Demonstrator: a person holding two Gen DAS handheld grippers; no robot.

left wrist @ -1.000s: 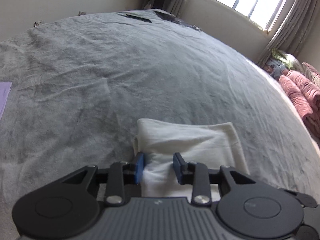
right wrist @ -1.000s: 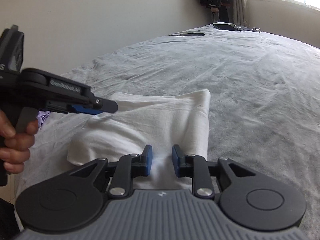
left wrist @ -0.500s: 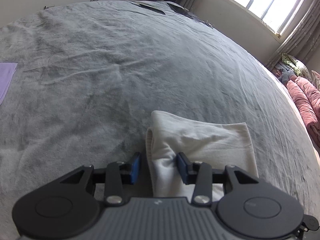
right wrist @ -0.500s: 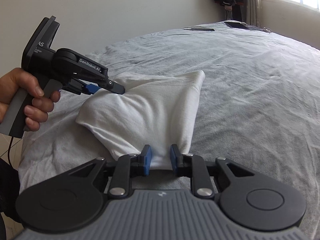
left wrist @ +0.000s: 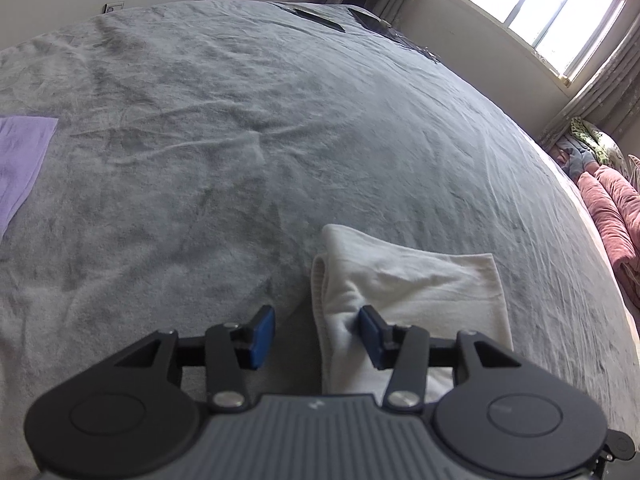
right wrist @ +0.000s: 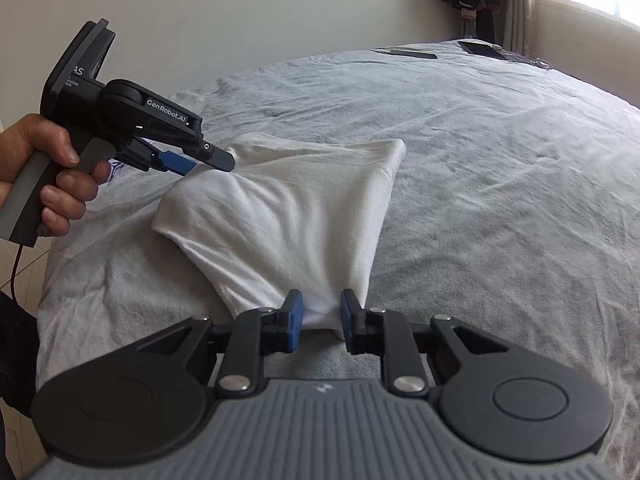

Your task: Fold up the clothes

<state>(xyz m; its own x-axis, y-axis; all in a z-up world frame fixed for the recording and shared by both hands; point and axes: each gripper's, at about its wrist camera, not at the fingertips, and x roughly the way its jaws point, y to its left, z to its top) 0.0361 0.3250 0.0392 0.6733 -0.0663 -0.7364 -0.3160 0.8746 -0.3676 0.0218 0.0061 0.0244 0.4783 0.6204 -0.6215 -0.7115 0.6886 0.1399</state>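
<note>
Left wrist view: left gripper (left wrist: 316, 334) with jaws spread wide, the folded edge of the white garment (left wrist: 420, 292) lying between them, one blue pad against the cloth, the other clear of it; nothing clamped. Garment rests folded on the grey bedspread (left wrist: 280, 128), near the bed's nearer edge; purple cloth (left wrist: 20, 160) cut off at the frame's left. Risk: with this side let go, the loose layers could slump or spring open. Near end of the garment hidden under the gripper body. Right wrist view: right gripper (right wrist: 320, 322), pads narrowly apart with a bunched corner of the garment (right wrist: 280, 216) between them, apparently pinched, the cloth drawn taut and lifted toward it. Left gripper (right wrist: 192, 162) seen from the side, held in a hand (right wrist: 48, 176), its tips at the far corner of the cloth. Risk: a one-sided pull could drag the fold askew or tug the corner free. Whether the pads truly bite is hard to make out; garment type indeterminable; dark flat items at the bed's far end unidentifiable.
</note>
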